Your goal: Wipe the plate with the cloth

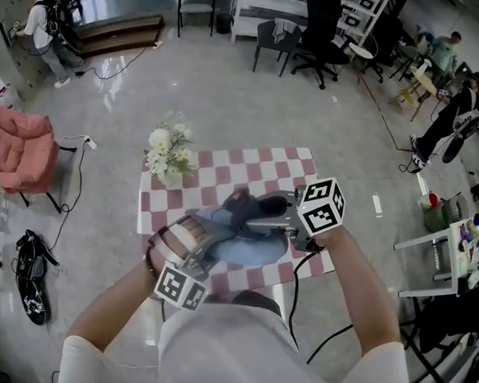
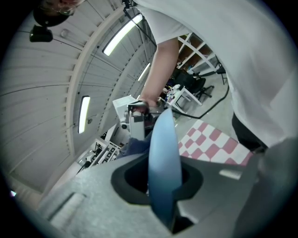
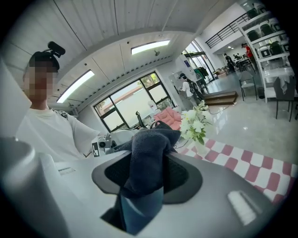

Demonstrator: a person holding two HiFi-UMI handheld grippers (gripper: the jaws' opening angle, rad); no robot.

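We hold the round pale-blue plate (image 1: 251, 252) over the pink-and-white checked table (image 1: 224, 173), its rim clamped in our left gripper (image 1: 209, 240). Our right gripper (image 1: 259, 221) pinches the dark grey cloth (image 1: 251, 204) against the plate. The white flowers (image 1: 170, 152) stand at the table's far left corner.

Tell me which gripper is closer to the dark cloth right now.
Right. The right gripper is shut on the dark cloth itself. The left gripper is shut on the edge of the blue plate, the cloth lying just beyond its jaws.

A bunch of white flowers (image 1: 168, 150) is set at the far left corner of a pink-and-white checked tablecloth (image 1: 254, 164). A pink cushioned chair (image 1: 16, 151) is seen well apart.
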